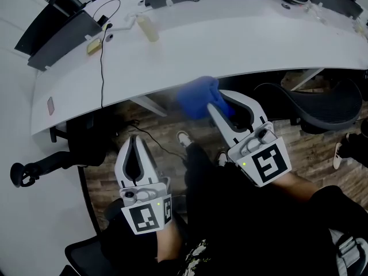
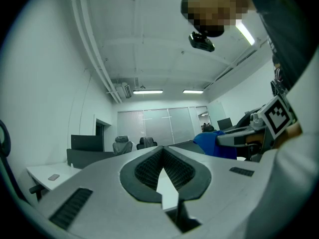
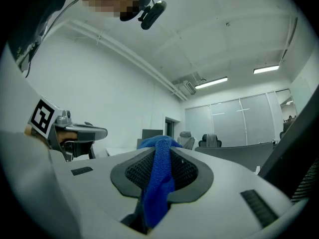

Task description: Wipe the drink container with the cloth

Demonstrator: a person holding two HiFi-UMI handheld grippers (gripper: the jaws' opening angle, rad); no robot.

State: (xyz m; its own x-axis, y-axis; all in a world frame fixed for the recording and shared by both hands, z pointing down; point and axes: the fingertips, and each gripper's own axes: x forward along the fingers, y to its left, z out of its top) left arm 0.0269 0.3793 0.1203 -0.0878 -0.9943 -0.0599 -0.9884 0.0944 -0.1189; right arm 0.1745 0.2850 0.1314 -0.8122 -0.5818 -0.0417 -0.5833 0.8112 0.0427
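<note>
Firmly, the right gripper point(image 1: 224, 103) pinched the cloth point(image 1: 198, 96) in its jaws; the left gripper point(image 1: 136, 140) sat closed, empty. Its jaws likely needed to open and steady the drink container point(image 1: 148, 27).

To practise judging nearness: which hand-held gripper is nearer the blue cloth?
Right. The right hand-held gripper is clamped on the blue cloth; the left hand-held gripper, shut and empty, sits apart, to its left.

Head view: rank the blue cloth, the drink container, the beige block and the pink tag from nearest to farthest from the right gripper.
1. blue cloth: clamped in the right gripper, at the near edge of the desk.
2. drink container: on the desk, ahead and to the left.
3. beige block: further left.
4. pink tag: the desk's far left end.
</note>
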